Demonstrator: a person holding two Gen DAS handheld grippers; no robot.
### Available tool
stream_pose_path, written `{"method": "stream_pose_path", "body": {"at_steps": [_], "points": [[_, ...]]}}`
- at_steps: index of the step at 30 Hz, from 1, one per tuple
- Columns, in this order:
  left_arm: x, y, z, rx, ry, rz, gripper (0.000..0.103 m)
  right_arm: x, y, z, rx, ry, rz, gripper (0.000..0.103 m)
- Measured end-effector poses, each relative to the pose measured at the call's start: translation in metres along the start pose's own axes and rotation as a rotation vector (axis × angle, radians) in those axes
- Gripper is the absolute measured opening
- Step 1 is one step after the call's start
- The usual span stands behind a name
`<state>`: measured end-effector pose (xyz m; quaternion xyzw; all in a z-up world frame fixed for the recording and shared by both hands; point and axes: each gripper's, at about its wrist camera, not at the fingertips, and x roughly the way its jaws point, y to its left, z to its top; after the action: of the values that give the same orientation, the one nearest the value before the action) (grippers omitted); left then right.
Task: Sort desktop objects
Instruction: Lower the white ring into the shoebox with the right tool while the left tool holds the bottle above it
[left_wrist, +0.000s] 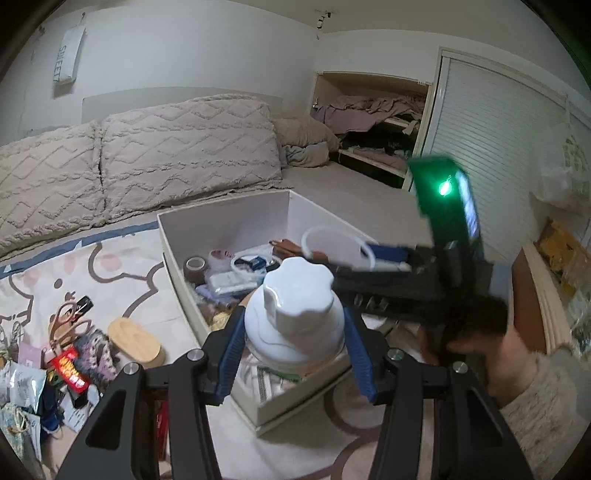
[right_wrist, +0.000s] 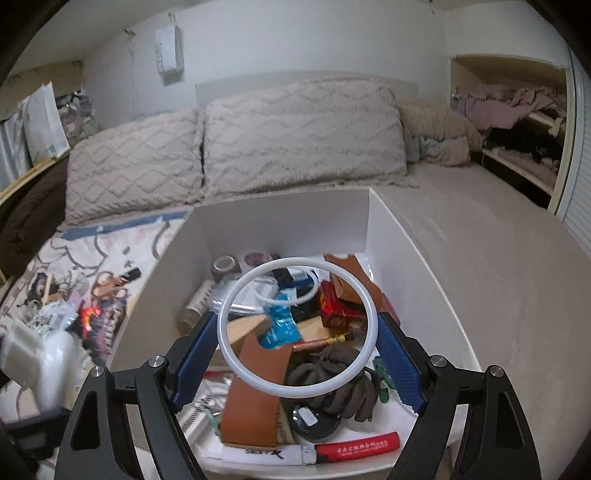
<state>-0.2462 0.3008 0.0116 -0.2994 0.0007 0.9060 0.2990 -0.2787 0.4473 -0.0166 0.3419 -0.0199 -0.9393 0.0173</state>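
- The left gripper (left_wrist: 295, 332) is clamped on a white jar (left_wrist: 295, 317) with a scalloped, glossy lid, its blue ribbed pads against both sides, above the near corner of the white box (left_wrist: 221, 218).
- The right gripper (right_wrist: 297, 354) stands wide, its blue pads pressing a thin white ring (right_wrist: 297, 326) held over the box's cluttered middle.
- The box sits on a printed mat (left_wrist: 122, 266) on a bed, textured beige pillows (right_wrist: 295, 140) behind it.

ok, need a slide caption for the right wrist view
Right gripper holds a white ring above the cluttered white box.
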Motion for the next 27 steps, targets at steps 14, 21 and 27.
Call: {"method": "stream_pose_path", "body": {"at_steps": [14,21,27], "points": [[0.038,-0.011,0.022,0.027,0.034,0.054,0.052,0.031,-0.015,-0.009,-0.006,0.174,0.002,0.084],[0.059,-0.007,0.028,0.004,0.071,0.065,0.052,0.033,-0.022,-0.014,-0.010,0.201,-0.011,0.084],[0.078,-0.003,0.024,-0.003,0.106,0.081,0.052,0.034,-0.021,-0.022,-0.050,0.200,-0.033,0.084]]}}
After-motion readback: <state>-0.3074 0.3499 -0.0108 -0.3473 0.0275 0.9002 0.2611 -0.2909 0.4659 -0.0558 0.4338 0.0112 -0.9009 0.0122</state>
